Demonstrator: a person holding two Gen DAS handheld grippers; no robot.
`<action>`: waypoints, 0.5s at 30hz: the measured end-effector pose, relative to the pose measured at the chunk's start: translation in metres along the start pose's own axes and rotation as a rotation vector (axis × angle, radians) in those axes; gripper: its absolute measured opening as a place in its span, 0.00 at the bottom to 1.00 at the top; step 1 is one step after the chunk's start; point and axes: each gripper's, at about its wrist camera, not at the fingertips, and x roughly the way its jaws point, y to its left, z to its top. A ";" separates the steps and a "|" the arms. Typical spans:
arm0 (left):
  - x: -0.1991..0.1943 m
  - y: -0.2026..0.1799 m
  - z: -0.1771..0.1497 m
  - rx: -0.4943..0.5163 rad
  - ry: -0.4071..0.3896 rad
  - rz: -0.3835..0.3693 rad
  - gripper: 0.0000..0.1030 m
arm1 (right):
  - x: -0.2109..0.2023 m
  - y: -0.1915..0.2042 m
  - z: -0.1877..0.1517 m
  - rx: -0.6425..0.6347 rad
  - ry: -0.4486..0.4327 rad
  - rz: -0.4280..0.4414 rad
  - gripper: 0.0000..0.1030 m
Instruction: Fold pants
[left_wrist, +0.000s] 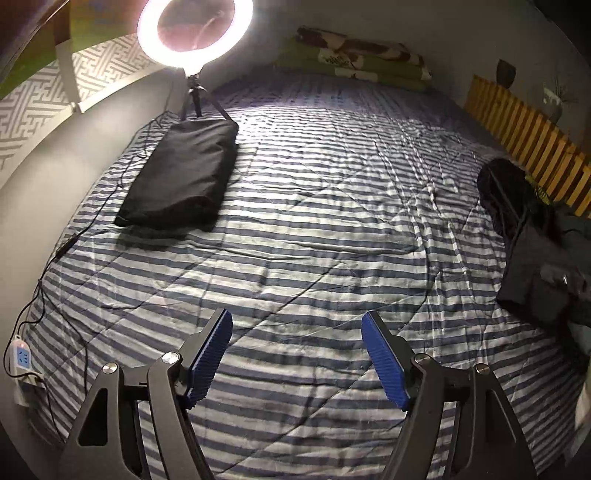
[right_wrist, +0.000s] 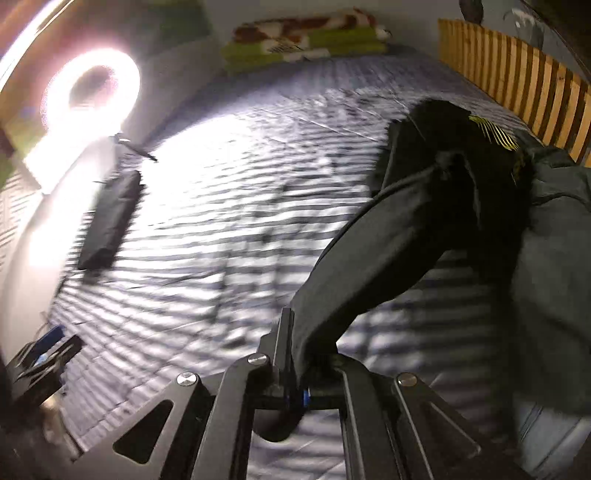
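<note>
Left wrist view: the left gripper (left_wrist: 297, 354) hangs with its blue pads spread apart and nothing between them, over the striped bedspread (left_wrist: 314, 221). A ring light (left_wrist: 195, 33) stands at the bedspread's far left edge, a folded black garment (left_wrist: 181, 171) lying just in front of it. Across the bedspread from the ring light, the right gripper (right_wrist: 295, 354) is pressed together, pinching dark pants (right_wrist: 388, 240) that trail back to a dark clothes heap (right_wrist: 546, 258).

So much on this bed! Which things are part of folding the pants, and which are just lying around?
In the job:
- dark pants
- right gripper, clamped on them
- left gripper, open
- folded black garment

Lying about:
- ring light
- power strip
- folded blankets
- striped quilt
</note>
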 end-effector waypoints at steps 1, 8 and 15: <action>-0.005 0.004 -0.001 -0.007 -0.005 0.005 0.74 | -0.007 0.014 -0.007 -0.014 -0.008 0.017 0.03; -0.037 0.052 0.001 -0.087 -0.052 0.033 0.74 | -0.022 0.140 -0.081 -0.247 0.049 0.171 0.03; -0.052 0.085 0.001 -0.122 -0.066 0.071 0.74 | -0.021 0.221 -0.157 -0.416 0.164 0.343 0.03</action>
